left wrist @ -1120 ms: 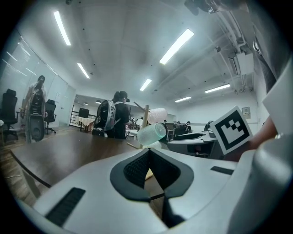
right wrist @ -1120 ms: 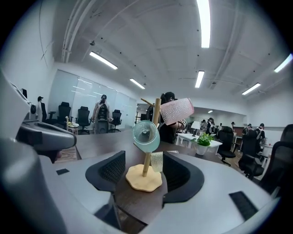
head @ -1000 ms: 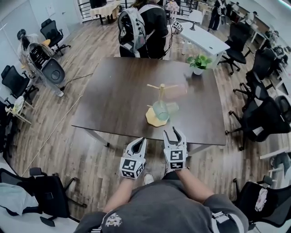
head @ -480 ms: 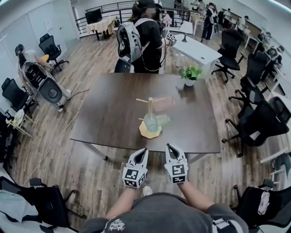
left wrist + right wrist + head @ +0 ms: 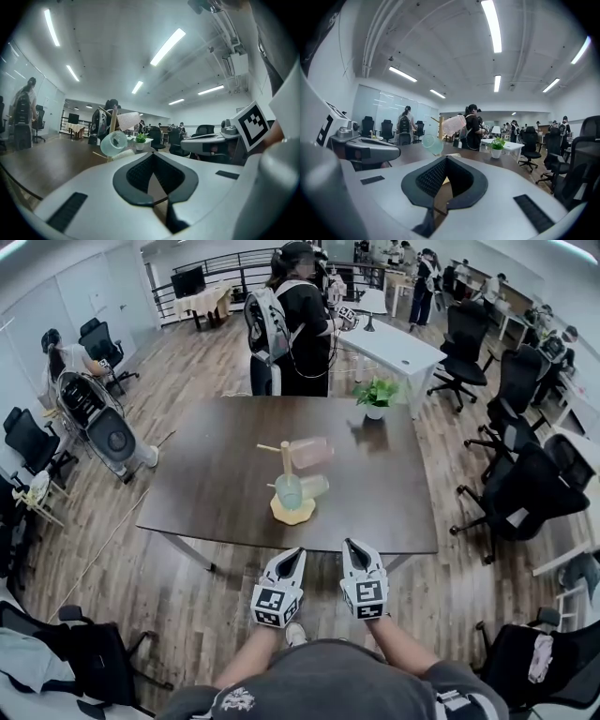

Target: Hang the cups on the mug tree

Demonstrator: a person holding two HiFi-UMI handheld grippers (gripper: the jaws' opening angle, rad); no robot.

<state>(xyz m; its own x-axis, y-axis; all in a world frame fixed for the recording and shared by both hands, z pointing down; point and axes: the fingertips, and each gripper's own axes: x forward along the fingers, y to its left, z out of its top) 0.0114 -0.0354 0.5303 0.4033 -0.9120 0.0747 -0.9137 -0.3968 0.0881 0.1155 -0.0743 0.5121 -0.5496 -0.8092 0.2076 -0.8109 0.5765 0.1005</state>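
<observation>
A wooden mug tree [image 5: 285, 465] on a yellow base [image 5: 292, 513] stands near the front of the dark table [image 5: 206, 484]. A pink cup [image 5: 310, 453], a green cup [image 5: 289, 491] and a pale cup [image 5: 315, 486] hang on it. My left gripper [image 5: 293, 555] and right gripper [image 5: 353, 546] are side by side before the table's front edge, clear of the tree, both shut and empty. In the left gripper view the left gripper [image 5: 153, 154] points at the green cup [image 5: 112, 143]. In the right gripper view the right gripper [image 5: 445, 158] sits below the pink cup [image 5: 453, 125].
A potted plant [image 5: 375, 395] stands at the table's far edge. A person with a backpack [image 5: 295, 324] stands just behind the table. Office chairs [image 5: 520, 493] line the right side, a cart [image 5: 98, 423] stands at the left, and a white table [image 5: 398, 334] is farther back.
The right gripper's jaws, open a second ago, are now shut with nothing in them. Both grippers sit slightly lower in the head view, and the table and tree have shifted left.
</observation>
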